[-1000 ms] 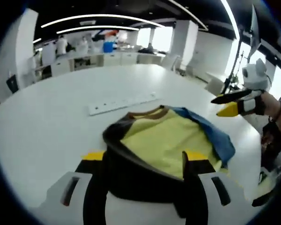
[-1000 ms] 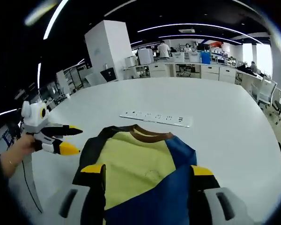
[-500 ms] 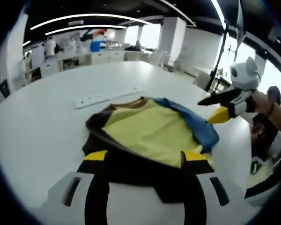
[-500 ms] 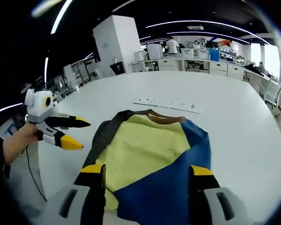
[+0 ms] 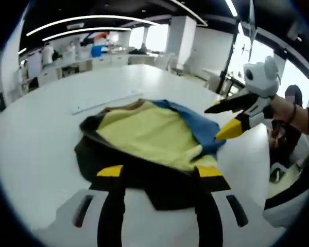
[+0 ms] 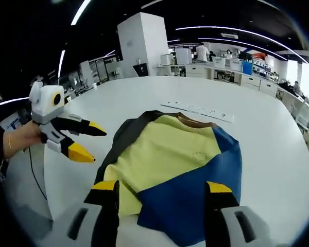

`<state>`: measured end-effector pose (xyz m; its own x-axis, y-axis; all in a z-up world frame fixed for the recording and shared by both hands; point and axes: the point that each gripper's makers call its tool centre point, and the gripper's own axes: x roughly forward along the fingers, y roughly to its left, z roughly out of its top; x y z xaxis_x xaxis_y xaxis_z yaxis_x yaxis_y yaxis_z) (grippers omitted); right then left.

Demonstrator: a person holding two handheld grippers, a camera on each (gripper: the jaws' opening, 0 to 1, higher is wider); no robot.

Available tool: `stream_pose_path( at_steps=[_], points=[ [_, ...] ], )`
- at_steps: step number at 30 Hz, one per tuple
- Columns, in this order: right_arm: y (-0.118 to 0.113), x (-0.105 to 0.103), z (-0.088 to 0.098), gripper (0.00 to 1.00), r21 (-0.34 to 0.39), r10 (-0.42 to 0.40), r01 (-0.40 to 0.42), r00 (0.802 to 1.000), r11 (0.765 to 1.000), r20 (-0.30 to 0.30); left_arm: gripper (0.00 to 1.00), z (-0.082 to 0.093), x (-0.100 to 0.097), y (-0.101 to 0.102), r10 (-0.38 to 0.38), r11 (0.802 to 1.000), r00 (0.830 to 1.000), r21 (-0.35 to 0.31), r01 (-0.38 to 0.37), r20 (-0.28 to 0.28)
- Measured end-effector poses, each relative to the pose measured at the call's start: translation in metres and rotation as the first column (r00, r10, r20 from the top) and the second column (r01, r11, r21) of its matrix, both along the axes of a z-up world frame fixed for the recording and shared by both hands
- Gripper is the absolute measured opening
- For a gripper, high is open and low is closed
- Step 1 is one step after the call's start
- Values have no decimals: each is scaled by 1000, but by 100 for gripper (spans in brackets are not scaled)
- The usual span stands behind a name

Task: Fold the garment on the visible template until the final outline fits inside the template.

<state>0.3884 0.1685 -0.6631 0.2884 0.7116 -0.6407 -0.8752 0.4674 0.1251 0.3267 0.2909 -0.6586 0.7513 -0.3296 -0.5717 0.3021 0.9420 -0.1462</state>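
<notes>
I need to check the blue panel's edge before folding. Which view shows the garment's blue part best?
The right gripper view: the blue panel lies broad and near. In the left gripper view it is a narrow strip at the garment's far side.

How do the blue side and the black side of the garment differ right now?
The blue side lies nearest the right gripper; the black side lies nearest the left gripper. Blue covers a broad panel; black shows as a narrower band. Both border the yellow middle and lie flat on the white table.
</notes>
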Motion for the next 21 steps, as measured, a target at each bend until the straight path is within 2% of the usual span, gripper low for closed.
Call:
stream_pose_path(
  at_steps=[4, 11, 21],
  points=[
    [-1, -7, -4, 59, -6, 14, -14, 1000, 1000, 18, 48, -4, -5, -9, -17, 1000, 1000, 2, 17, -2],
    [-5, -19, -22, 49, -59, 55, -52, 997, 997, 48, 45, -11, -9, -30, -18, 1000, 1000, -21, 18, -17],
    [-16, -25, -40, 31, -122, 75, -63, 993, 991, 96, 40, -24, -13, -33, 22, 999, 999, 30, -21, -39]
  ],
)
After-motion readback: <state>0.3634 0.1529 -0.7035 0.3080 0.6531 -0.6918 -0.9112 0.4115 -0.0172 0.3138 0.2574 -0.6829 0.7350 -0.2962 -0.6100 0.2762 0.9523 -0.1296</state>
